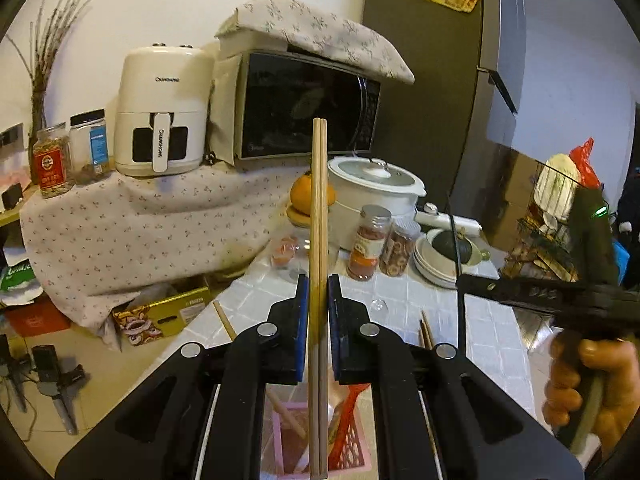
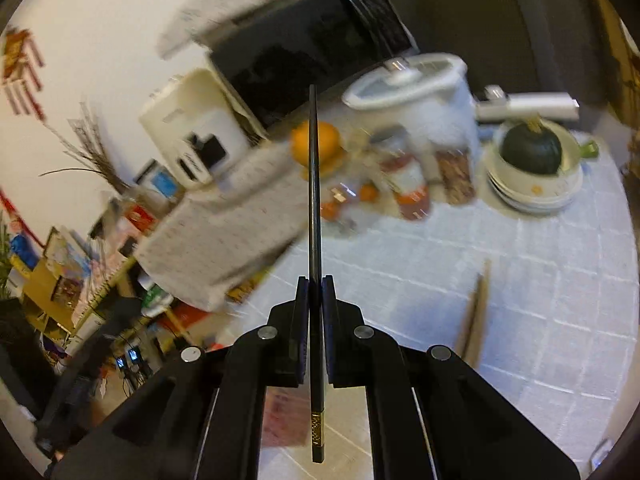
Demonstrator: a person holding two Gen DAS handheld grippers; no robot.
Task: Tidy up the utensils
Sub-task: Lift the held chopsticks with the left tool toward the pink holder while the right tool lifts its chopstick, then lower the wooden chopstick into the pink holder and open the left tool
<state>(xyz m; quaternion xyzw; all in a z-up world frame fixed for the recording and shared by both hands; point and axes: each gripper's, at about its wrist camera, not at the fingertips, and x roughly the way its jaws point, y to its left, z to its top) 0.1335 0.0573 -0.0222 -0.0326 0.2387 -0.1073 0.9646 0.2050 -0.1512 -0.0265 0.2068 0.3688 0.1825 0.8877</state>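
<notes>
Wooden chopsticks (image 1: pixel 319 280) stand upright, pinched by the left gripper (image 1: pixel 318 300) directly over the pink basket (image 1: pixel 320 440), likely for dropping in. Right gripper (image 2: pixel 316 304) pinches a black chopstick (image 2: pixel 315 240) above the tiled counter (image 2: pixel 520 320), probably bound for that basket.

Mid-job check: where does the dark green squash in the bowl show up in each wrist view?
Left wrist: the dark green squash sits right of centre, in the stacked white bowls on the tiled counter, right of the spice jars.
Right wrist: the squash is upper right, in the same bowls.
Shared landmark: the white cooker with glass lid, left of the squash in both.
</notes>
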